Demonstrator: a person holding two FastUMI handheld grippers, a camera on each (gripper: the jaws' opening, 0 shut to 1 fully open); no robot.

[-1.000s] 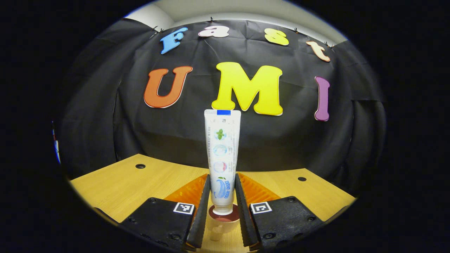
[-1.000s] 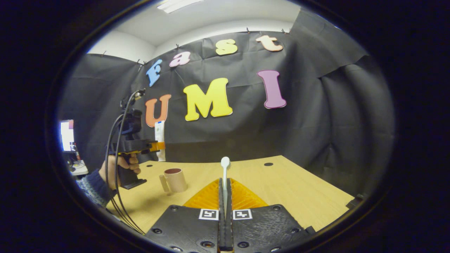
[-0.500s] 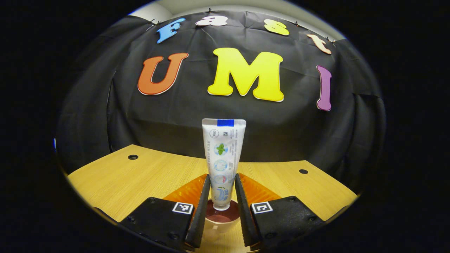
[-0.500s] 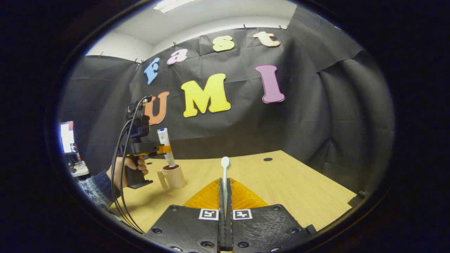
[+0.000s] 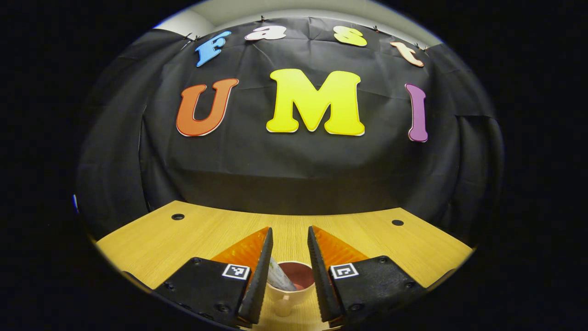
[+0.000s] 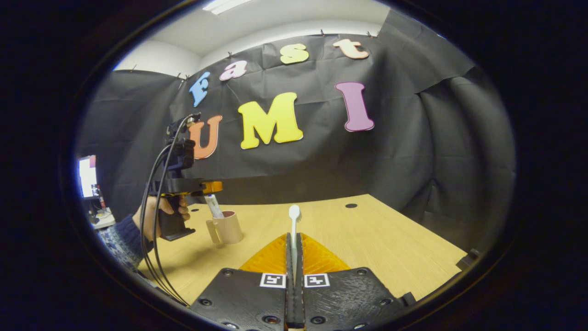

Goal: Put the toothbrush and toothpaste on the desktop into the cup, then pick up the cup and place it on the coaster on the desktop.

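In the left gripper view my left gripper [image 5: 290, 230] stands open just above the beige cup [image 5: 294, 287]. The white toothpaste tube [image 5: 279, 280] rests inside the cup, leaning to the left, and no finger touches it. In the right gripper view the cup [image 6: 228, 227] stands on the desk at the left with the toothpaste tube [image 6: 213, 206] sticking out of it, and the left gripper [image 6: 210, 187] hovers over it in a hand [image 6: 161, 212]. My right gripper [image 6: 294, 236] is shut on a white toothbrush [image 6: 294, 219], whose head points up and forward.
The wooden desktop [image 6: 367, 239] has small round holes [image 5: 178, 216] near its far corners [image 5: 397, 222]. Cables [image 6: 154, 239] hang from the left gripper. A lit screen [image 6: 87, 177] shows beyond the desk's left edge.
The left gripper lowered the toothpaste into the cup and let it go; the tube dropped in and now leans there. The right gripper barely moved and still holds the toothbrush.
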